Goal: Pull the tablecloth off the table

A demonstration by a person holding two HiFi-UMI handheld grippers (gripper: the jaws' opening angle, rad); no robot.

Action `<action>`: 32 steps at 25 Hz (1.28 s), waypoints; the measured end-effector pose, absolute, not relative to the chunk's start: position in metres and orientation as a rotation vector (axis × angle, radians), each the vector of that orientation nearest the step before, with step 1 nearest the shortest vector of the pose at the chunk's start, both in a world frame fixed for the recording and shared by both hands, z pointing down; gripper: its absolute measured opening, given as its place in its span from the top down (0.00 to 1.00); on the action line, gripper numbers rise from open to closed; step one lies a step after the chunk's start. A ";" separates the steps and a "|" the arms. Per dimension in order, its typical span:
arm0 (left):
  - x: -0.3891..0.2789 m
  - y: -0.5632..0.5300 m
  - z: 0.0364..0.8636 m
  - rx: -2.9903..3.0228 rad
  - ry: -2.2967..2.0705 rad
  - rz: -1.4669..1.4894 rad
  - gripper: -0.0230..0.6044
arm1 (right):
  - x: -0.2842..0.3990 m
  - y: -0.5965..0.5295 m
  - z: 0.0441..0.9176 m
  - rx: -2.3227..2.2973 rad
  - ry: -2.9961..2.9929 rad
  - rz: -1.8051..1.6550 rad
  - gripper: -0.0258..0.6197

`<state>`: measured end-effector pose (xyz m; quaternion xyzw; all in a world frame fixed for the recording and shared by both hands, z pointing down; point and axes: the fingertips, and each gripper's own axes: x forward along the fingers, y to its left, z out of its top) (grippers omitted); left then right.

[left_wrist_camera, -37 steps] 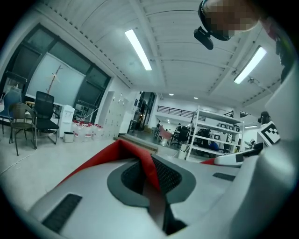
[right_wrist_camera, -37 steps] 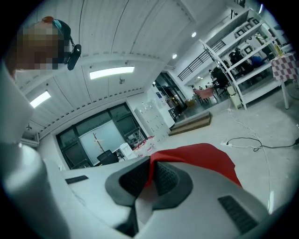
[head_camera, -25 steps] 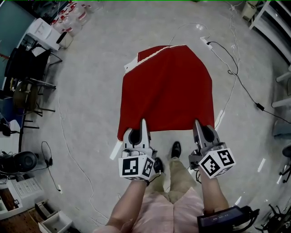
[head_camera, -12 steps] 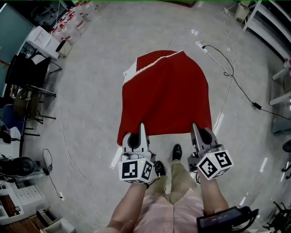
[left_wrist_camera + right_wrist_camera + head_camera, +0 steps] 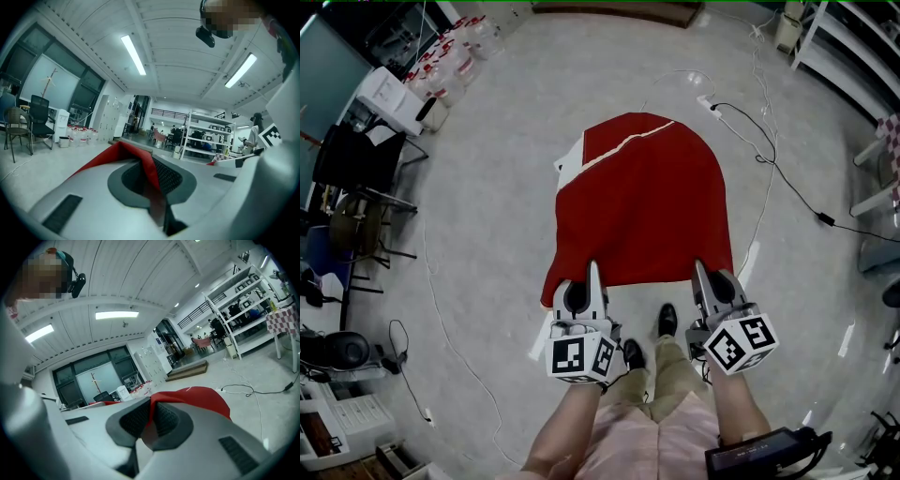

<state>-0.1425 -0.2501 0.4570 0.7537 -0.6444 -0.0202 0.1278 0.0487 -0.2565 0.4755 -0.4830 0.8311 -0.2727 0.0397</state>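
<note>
The red tablecloth (image 5: 642, 206) stretches away from me over the table, and a white table corner (image 5: 569, 159) shows at its far left. A pale hem strip (image 5: 623, 145) crosses the cloth's far end. My left gripper (image 5: 593, 274) is shut on the cloth's near left edge. My right gripper (image 5: 701, 272) is shut on the near right edge. In the left gripper view a fold of tablecloth (image 5: 140, 159) runs between the left gripper's (image 5: 151, 185) dark pads. In the right gripper view the tablecloth (image 5: 201, 399) rises from the right gripper's (image 5: 149, 420) closed pads.
My shoes (image 5: 666, 319) stand on the grey floor just below the cloth's near edge. Black chairs (image 5: 356, 169) and a white machine (image 5: 389, 84) are at the left, water bottles (image 5: 459, 47) at the far left. Cables (image 5: 778, 141) and a power strip (image 5: 706, 101) lie at the right, beside shelving (image 5: 853, 37).
Both grippers keep their hold on the near edge. The cloth's far end has drawn in and looks narrower and rounder, and the whole scene has slid slightly down in the view.
</note>
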 end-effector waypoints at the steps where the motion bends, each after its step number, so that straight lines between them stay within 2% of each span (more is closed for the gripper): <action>1: -0.143 -0.249 0.455 2.198 -1.873 -0.060 0.90 | 0.048 -0.255 0.474 -1.480 2.550 -0.827 0.92; 8: -0.134 -0.251 0.456 2.234 -1.869 -0.074 0.90 | 0.057 -0.256 0.477 -1.477 2.543 -0.787 0.92; 24: -0.170 -0.165 0.393 2.305 -1.840 -0.139 0.90 | 0.020 -0.164 0.411 -1.512 2.521 -0.681 0.92; 32: -0.174 -0.157 0.379 2.324 -1.839 -0.159 0.90 | 0.016 -0.154 0.396 -1.520 2.510 -0.654 0.92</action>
